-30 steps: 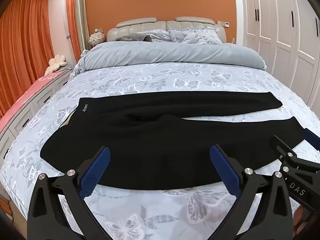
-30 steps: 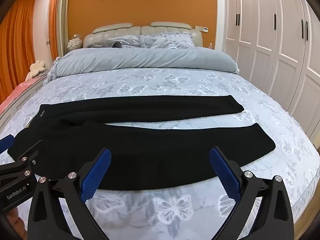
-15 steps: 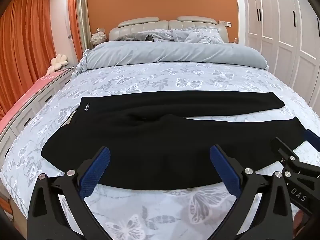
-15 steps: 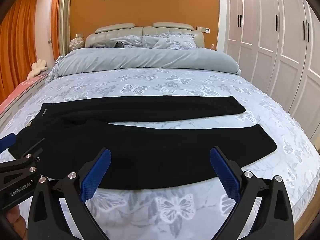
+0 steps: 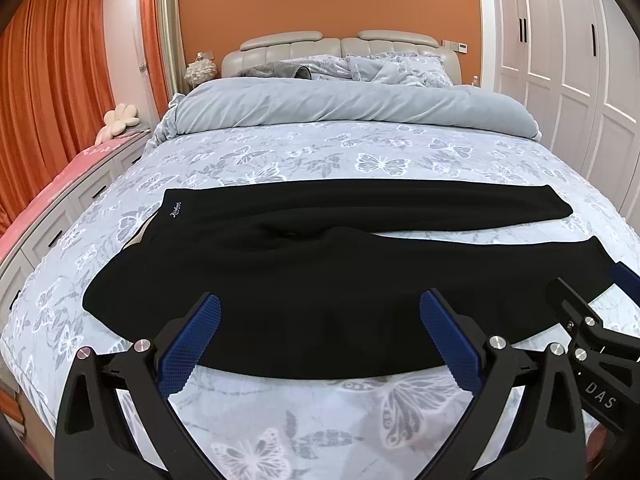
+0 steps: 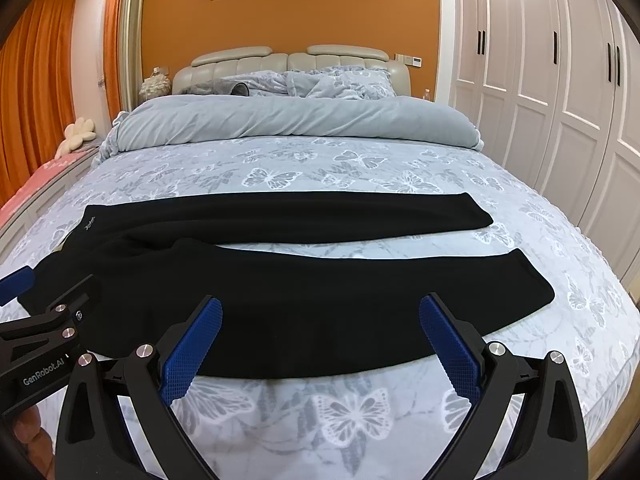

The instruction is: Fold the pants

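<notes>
Left wrist view: black pants (image 5: 320, 272) flat on butterfly bedspread (image 5: 320, 420), unfolded. Left gripper (image 5: 320, 338), right gripper (image 6: 320, 338) spread, empty, near pants' front edge. Pre-grasp; next likely pinch near leg, lay over far leg.

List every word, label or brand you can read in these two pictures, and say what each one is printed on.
"DAS": white letters on the black body of the right hand-held gripper, cut off at the picture's edge.
"GenRobot.AI": white letters on the black body of the left hand-held gripper.
Small white script logo at the waistband of the black pants: too small to read.
</notes>
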Demonstrator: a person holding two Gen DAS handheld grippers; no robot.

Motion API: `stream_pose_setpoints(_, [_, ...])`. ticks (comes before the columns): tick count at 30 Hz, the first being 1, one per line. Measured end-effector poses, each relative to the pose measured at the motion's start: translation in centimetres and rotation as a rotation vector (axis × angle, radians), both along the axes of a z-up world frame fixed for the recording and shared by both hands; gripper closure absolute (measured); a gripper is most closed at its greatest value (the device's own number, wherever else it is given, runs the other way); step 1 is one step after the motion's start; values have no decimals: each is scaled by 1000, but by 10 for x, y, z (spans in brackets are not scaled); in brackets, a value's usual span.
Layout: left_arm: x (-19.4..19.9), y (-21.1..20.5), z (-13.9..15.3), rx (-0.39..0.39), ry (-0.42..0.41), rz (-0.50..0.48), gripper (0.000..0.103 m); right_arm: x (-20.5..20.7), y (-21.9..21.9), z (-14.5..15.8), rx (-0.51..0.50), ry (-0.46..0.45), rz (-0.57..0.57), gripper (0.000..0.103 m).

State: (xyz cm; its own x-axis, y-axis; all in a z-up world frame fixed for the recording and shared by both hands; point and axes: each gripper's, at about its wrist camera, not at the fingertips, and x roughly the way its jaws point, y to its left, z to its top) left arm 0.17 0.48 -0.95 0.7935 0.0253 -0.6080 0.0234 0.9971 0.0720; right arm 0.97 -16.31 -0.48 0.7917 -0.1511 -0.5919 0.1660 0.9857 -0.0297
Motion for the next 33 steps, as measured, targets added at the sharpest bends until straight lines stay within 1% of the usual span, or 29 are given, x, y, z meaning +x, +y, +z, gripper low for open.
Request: stream_pose_setpoints(33, [0,2,-1,-2,1,5,5,-1,3,-1,-1,-2,2,6])
